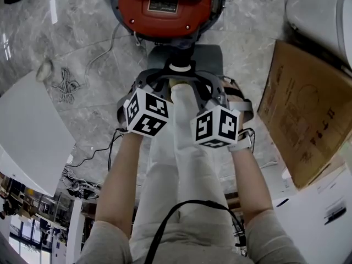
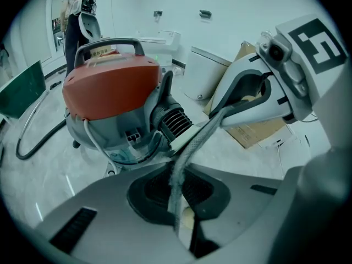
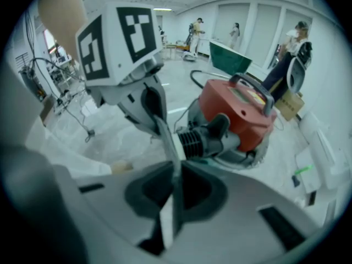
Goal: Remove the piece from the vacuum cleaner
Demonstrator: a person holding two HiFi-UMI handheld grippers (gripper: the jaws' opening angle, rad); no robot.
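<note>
Here, in the head view, we see both bare forearms (image 1: 124, 175) reaching up the frame from the bottom edge, side by side, with the wrists close together at centre. The left gripper (image 1: 159, 81) and the right gripper (image 1: 204, 84) tilt toward each other. Their tips nearly meet just below the vacuum cleaner (image 1: 165, 4), a round red-topped body at top centre on the veined marble floor (image 1: 66, 37). We cannot make out the piece between the tips here.

In the left gripper view, its grey jaws are pinched together on the piece (image 2: 190, 147). It is a thin, flat grey strip with a woven-looking edge, rising from lower centre to the right gripper (image 2: 225, 113) at upper right. The vacuum cleaner (image 2: 110, 92), glossy red over grey plastic with a black ribbed socket (image 2: 175, 122), sits just behind at left.

In the right gripper view, its jaws likewise clamp the piece (image 3: 171, 158), seen edge-on and running up to the left gripper (image 3: 157, 120). The vacuum cleaner (image 3: 242, 114) lies right of centre.
</note>
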